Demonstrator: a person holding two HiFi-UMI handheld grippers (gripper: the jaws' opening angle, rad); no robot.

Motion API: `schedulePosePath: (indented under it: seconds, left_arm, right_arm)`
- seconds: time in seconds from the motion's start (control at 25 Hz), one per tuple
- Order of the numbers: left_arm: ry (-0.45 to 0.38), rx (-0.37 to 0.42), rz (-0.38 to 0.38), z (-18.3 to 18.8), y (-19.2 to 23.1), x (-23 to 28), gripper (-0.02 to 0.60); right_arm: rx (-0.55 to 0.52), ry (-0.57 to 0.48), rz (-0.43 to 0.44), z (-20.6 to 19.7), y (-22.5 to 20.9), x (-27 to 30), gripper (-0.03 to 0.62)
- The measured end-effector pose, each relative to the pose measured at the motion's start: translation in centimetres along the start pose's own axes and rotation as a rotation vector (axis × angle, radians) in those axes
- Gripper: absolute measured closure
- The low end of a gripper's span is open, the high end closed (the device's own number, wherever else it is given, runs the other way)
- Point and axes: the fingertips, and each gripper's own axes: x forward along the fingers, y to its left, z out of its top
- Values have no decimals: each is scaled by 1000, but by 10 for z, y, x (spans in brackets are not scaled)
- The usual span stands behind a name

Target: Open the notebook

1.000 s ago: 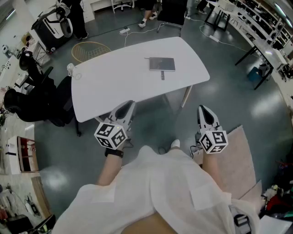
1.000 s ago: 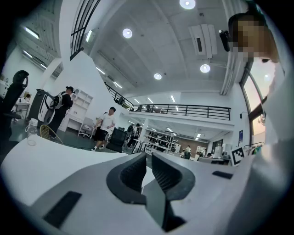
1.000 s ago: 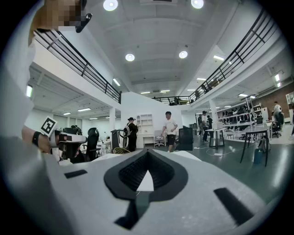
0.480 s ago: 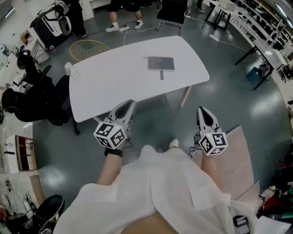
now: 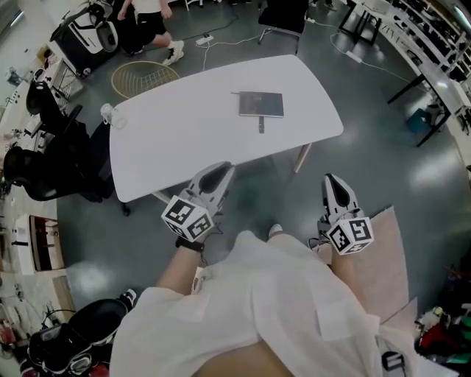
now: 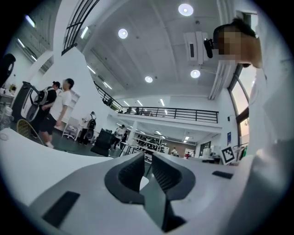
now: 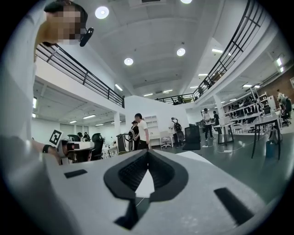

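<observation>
The dark grey notebook (image 5: 260,104) lies closed on the far half of the white table (image 5: 184,136), with a small dark pen (image 5: 260,124) just in front of it. My left gripper (image 5: 221,171) is shut and empty, its tips at the table's near edge, far short of the notebook. My right gripper (image 5: 331,179) hangs over the floor to the right of the table, below its top; its pads meet at the tips with nothing between them. In the left gripper view the left gripper (image 6: 147,158) points level across the room. The right gripper (image 7: 148,153) likewise points level in its own view.
Black office chairs (image 5: 51,173) crowd the table's left side. A round wire basket (image 5: 143,77) and a walking person (image 5: 151,18) are beyond the table. A small white object (image 5: 110,113) sits on the table's left corner. Desks (image 5: 434,66) line the right; a beige mat (image 5: 390,250) lies by my right gripper.
Both grippers have moved a little forward toward the table, the left one reaching its near edge. The person in the background has walked to the left.
</observation>
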Motion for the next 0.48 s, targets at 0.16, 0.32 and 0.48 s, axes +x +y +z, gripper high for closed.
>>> schedulePosePath:
  seconds: [0.16, 0.32, 0.48]
  left_arm:
    - [51, -42, -120, 0, -26, 38, 545]
    - [164, -51, -203, -1, -44, 76, 545]
    - [256, -58, -191, -44, -75, 136, 545]
  right_arm:
    - [-6, 29, 36, 12, -36, 21, 589]
    - [5, 40, 65, 22, -72, 46, 589]
    - [14, 36, 112, 10, -149, 35, 589]
